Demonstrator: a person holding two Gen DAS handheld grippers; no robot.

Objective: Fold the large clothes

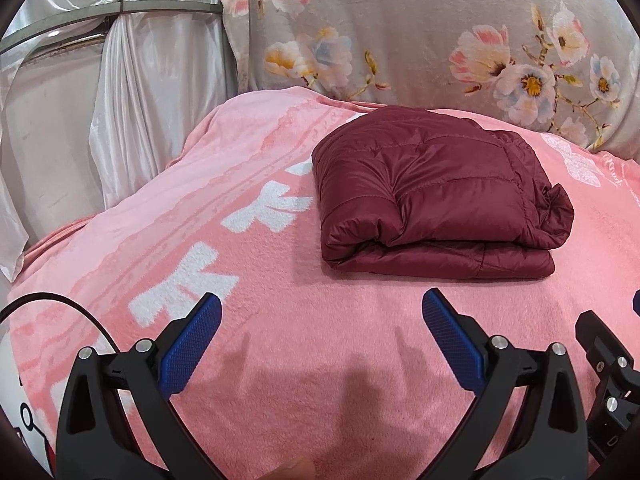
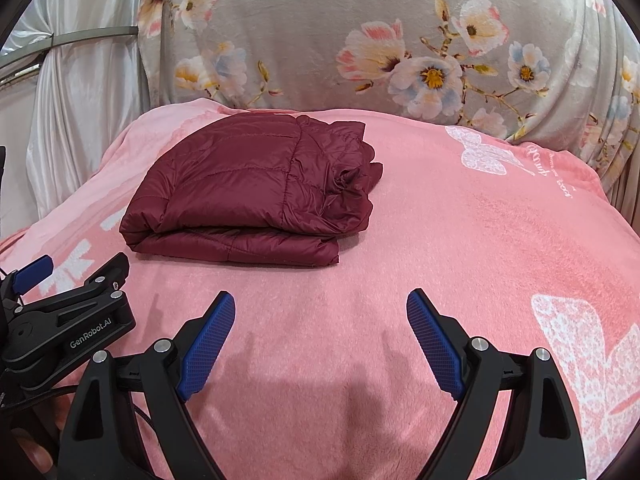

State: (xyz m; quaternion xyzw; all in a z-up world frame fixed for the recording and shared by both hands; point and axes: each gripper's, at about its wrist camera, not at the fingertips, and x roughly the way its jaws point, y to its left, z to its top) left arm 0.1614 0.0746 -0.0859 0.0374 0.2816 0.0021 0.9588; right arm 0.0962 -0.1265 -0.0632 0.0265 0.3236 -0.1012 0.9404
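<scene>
A dark red quilted puffer jacket [image 1: 436, 196] lies folded into a compact bundle on a pink blanket [image 1: 312, 320]. It also shows in the right wrist view [image 2: 256, 192], left of centre. My left gripper [image 1: 322, 304] is open and empty, hovering over the blanket in front of the jacket, apart from it. My right gripper [image 2: 320, 302] is open and empty, also short of the jacket and a little to its right. The left gripper's body [image 2: 72, 320] shows at the left edge of the right wrist view.
A grey floral blanket [image 1: 420, 28] drapes upright behind the pink blanket. White satin curtains [image 1: 120, 100] hang at the back left. The pink blanket carries white butterfly prints [image 2: 596, 364] and slopes off at its left edge.
</scene>
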